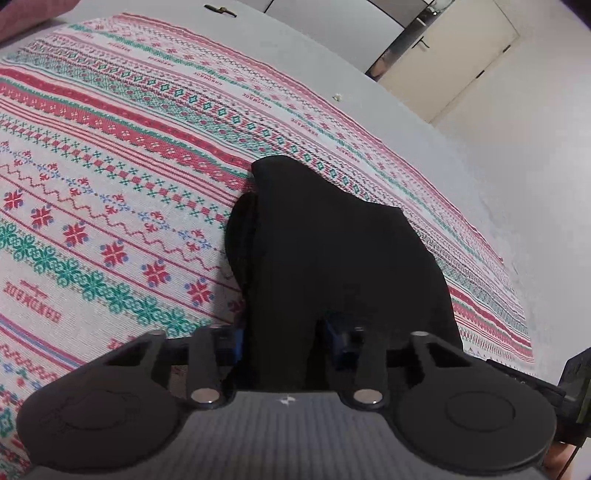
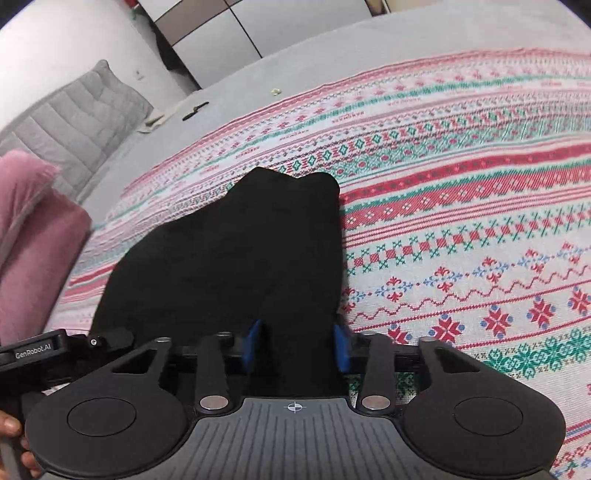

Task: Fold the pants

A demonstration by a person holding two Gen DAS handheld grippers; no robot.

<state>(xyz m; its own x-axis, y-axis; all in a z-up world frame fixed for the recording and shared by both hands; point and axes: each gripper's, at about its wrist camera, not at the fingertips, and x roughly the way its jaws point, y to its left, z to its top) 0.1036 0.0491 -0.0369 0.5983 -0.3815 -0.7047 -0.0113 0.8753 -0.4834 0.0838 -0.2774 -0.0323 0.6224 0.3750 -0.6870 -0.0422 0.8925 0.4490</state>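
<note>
Here, both grippers clamp black pants [image 1: 332, 258] over patterned blanket [image 1: 110, 166].
Left gripper [image 1: 282, 339] and right gripper [image 2: 297, 345] pinch cloth between their fingers; best carried level, keeping edges aligned ahead.

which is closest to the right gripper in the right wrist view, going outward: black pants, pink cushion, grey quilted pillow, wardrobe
1. black pants, between the right gripper fingers
2. pink cushion, left edge
3. grey quilted pillow, upper left, behind the cushion
4. wardrobe, top, beyond the bed

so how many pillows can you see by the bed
2: a grey quilted pillow at the far left against the wall, and a pink one just in front of it. More may be out of frame.
</note>
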